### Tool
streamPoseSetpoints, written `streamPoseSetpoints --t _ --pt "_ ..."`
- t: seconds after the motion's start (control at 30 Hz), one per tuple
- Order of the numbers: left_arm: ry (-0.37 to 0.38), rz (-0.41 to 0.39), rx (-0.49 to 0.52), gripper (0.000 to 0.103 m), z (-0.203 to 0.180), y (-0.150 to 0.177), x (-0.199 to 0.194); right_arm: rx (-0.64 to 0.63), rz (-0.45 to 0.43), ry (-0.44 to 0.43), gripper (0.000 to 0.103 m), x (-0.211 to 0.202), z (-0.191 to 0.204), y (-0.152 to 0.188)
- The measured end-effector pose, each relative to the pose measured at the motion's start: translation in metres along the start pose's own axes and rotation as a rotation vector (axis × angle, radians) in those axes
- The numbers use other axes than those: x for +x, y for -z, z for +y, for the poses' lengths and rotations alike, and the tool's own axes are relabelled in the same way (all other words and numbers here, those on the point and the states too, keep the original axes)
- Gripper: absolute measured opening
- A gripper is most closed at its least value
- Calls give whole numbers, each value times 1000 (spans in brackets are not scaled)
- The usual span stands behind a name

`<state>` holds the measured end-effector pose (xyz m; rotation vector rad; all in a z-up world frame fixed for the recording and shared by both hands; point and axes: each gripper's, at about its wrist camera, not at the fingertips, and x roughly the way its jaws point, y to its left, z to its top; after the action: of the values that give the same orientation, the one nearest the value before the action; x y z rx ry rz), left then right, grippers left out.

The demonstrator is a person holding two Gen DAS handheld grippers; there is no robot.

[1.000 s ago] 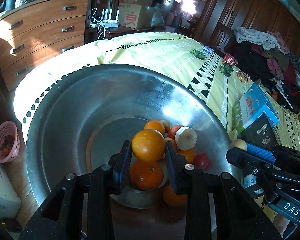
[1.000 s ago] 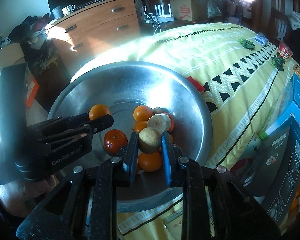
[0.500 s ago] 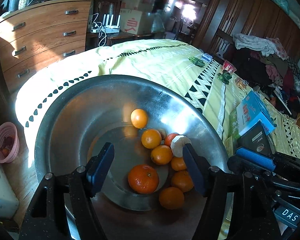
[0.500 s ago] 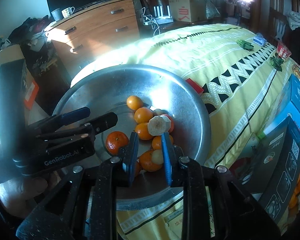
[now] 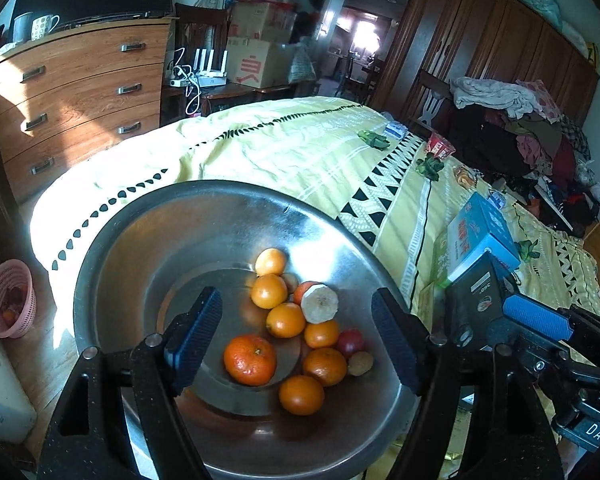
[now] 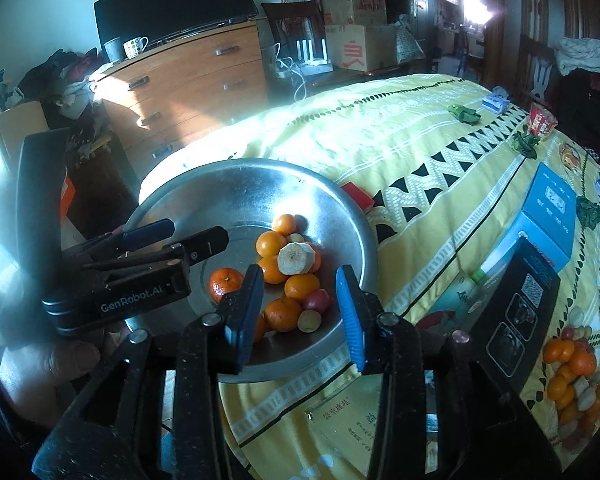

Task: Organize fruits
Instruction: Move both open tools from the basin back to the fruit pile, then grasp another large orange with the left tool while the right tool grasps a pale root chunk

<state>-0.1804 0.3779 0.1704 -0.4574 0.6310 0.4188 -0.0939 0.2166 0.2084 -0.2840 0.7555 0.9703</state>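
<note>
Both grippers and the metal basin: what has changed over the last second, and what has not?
Both let go. The left gripper dropped its orange into the metal basin; the right gripper released a small tan fruit, now lying at the pile's near edge. Both sets of jaws are opening, nothing between them, and both grippers have pulled up and back. The basin and yellow bedspread stayed put.

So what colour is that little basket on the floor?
Pink; the basket shows best in the left wrist view.
</note>
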Motion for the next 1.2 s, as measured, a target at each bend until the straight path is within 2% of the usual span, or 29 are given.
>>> streamPoseSetpoints --t 0.27,0.33,0.43,0.47,0.53,0.57,0.7,0.83,0.9,0.97,1.0,1.03,1.1,1.13,1.2 --pt "64 -59 71 81 -58 -3 -20 21 -63 83 48 -43 -27 16" --pt "93 -110 95 89 -79 -1 -32 37 -86 102 48 -57 -39 27" --pt "209 -205 149 95 -121 6 -56 88 -128 161 49 -84 -64 59" --pt "253 -209 177 95 -137 8 -60 116 -127 179 51 -91 -74 69" --pt "377 -162 261 95 -179 16 -61 188 -111 213 52 -103 -102 96" --pt "412 -140 301 95 -199 21 -60 227 -98 237 52 -109 -117 112" --pt "502 -23 429 95 -276 55 -40 371 -39 307 52 -130 -171 174" --pt "547 88 506 95 -329 96 2 520 10 344 52 -146 -208 229" --pt "539 164 517 93 -344 111 38 572 27 351 52 -150 -221 250" --pt "499 234 514 79 -357 122 80 611 38 345 52 -152 -230 266" --pt "479 257 505 64 -360 124 97 626 43 341 52 -152 -233 274" --pt "453 276 489 58 -364 125 117 638 47 337 52 -152 -238 281" --pt "399 286 474 55 -368 124 148 662 54 325 52 -151 -245 292" --pt "380 298 478 50 -372 125 162 673 57 321 52 -150 -249 297" --pt "366 325 491 47 -376 128 185 690 59 315 52 -147 -256 302"
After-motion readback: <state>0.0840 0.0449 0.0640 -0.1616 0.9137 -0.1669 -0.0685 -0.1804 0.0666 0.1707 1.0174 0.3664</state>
